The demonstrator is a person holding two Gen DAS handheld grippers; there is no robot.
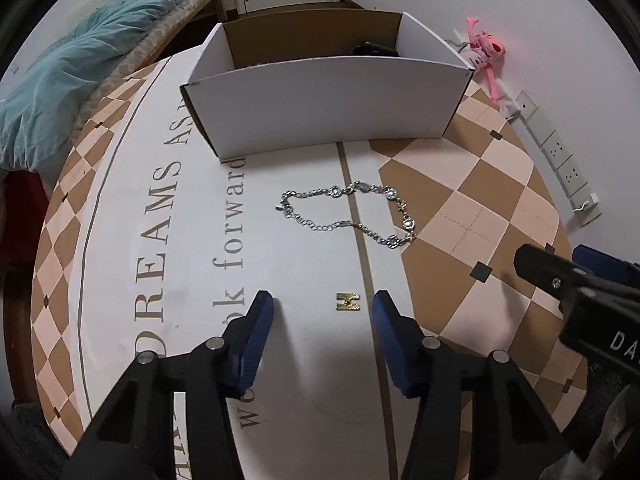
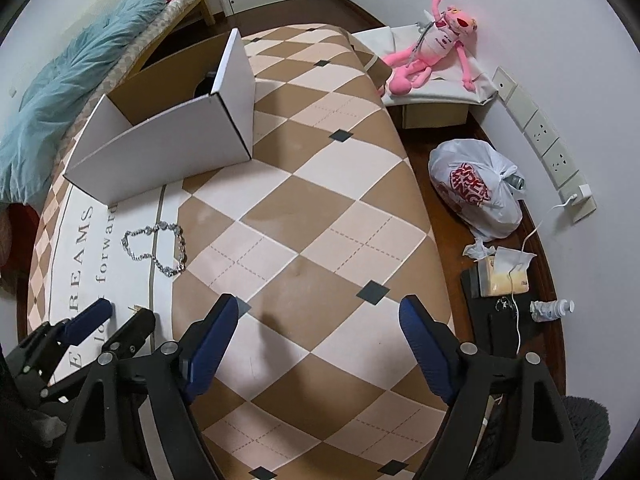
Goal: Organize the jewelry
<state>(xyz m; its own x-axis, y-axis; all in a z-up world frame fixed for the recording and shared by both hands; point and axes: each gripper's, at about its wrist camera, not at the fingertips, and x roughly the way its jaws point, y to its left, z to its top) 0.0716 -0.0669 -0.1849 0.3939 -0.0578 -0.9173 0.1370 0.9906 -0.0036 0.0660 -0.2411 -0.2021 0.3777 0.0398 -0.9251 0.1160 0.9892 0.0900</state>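
Note:
A silver chain bracelet (image 1: 350,213) with round stones lies in a loop on the mat; it also shows in the right wrist view (image 2: 155,247). A small gold H-shaped piece (image 1: 348,302) lies between the tips of my left gripper (image 1: 323,304), which is open and low over the mat. An open white cardboard box (image 1: 320,108) stands behind the bracelet, with a dark object (image 1: 374,49) inside; the box also shows in the right wrist view (image 2: 168,148). My right gripper (image 2: 320,312) is open and empty over the checkered part, to the right of the left gripper (image 2: 116,316).
The checkered brown and cream mat (image 2: 312,208) covers the surface. A pink plush toy (image 2: 432,48), a white plastic bag (image 2: 476,188), a tissue pack (image 2: 504,276) and a small bottle (image 2: 552,309) lie to the right. Wall sockets (image 2: 540,132) line the wall. A teal blanket (image 2: 72,92) lies left.

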